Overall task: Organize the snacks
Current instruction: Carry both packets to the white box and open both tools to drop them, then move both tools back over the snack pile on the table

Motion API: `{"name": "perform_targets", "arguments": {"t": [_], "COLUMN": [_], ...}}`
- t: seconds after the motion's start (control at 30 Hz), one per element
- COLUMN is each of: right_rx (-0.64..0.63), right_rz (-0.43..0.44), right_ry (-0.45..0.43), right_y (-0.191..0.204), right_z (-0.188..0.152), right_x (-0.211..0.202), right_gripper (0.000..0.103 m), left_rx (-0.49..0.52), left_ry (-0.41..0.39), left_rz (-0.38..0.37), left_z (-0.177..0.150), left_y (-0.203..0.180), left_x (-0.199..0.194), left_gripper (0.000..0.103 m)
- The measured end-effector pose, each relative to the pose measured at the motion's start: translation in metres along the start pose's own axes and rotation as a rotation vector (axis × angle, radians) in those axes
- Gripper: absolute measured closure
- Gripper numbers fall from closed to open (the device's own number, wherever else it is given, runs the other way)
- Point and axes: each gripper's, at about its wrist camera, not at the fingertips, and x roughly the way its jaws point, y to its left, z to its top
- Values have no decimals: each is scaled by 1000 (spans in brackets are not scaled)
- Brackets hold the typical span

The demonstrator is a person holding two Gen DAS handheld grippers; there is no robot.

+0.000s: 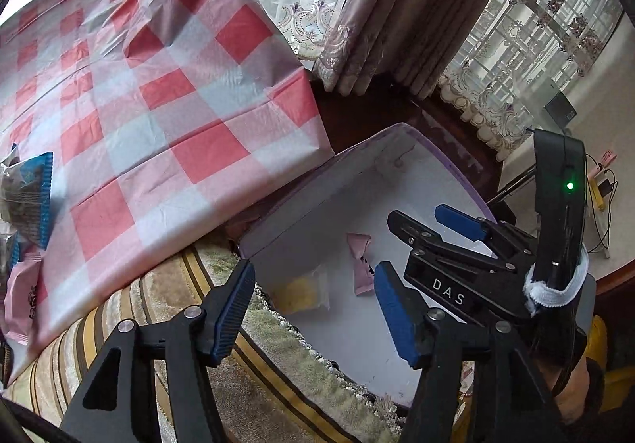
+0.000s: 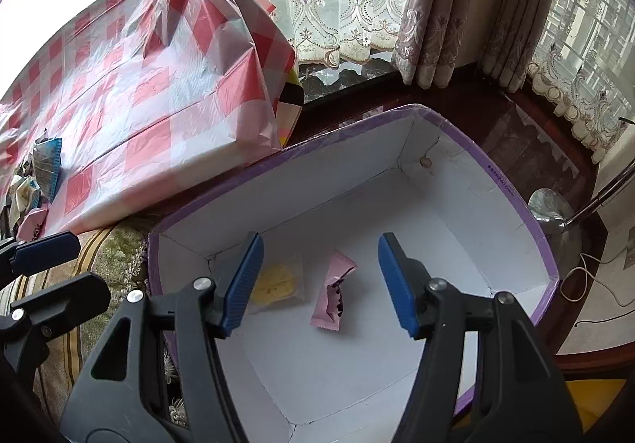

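Note:
A white box with a purple rim (image 2: pixel 512 201) stands beside the table and holds a pink snack packet (image 2: pixel 333 294) and a clear packet with a yellow biscuit (image 2: pixel 276 282). My right gripper (image 2: pixel 319 284) is open and empty above the box, over the pink packet. My left gripper (image 1: pixel 313 314) is open and empty at the box's near-left edge. In the left wrist view the box (image 1: pixel 301 213), pink packet (image 1: pixel 363 264), yellow packet (image 1: pixel 303 290) and right gripper (image 1: pixel 420 240) show. More snacks lie on the table: a blue packet (image 1: pixel 29 195) and a pink packet (image 1: pixel 22 294).
The table wears a red-and-white checked plastic cloth (image 1: pixel 158 106). A striped, fringed cushion (image 1: pixel 254 371) lies under the box's near side. Curtains (image 2: pixel 436 6) and a dark window sill (image 2: pixel 496 114) stand behind. Cables lie on the floor at right (image 2: pixel 595 284).

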Motion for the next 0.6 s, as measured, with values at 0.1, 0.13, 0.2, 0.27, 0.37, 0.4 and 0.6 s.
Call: {"name": "perform_targets", "arguments": {"t": [0.1,0.13,0.2,0.27,0.37,0.4,0.6], "right_rx": [-6,-10,-19,-31,-47,-54,-106], "right_rz": [-7,-7,-9,-20,-25,-27,-21], "right_ry": [-7,-11,-16,-22,-31,-34,-53], "right_y": [3,4,7,11,17,19,40], "right_z": [1,2,2,2,3,4,5], "right_x": [-3,-4,-6,-9,-12,-14,-23], "right_gripper": [36,36,36,36,36,36,36], "left_rx": [-30,-43,-65,-83,-102,-105,-134], "left_ry": [-26,-40,-59,-82,-107,-111,-129], "left_rz": [15,18,22,29,47,61,152], "left_z": [0,-1,-1,-2,-3,-4,-12], "left_y": [7,10,16,22,31,33,54], "left_x": [-5,-7,-10,-16,-24,-27,-47], "left_gripper": [37,36,35,34,34,34,34]}}
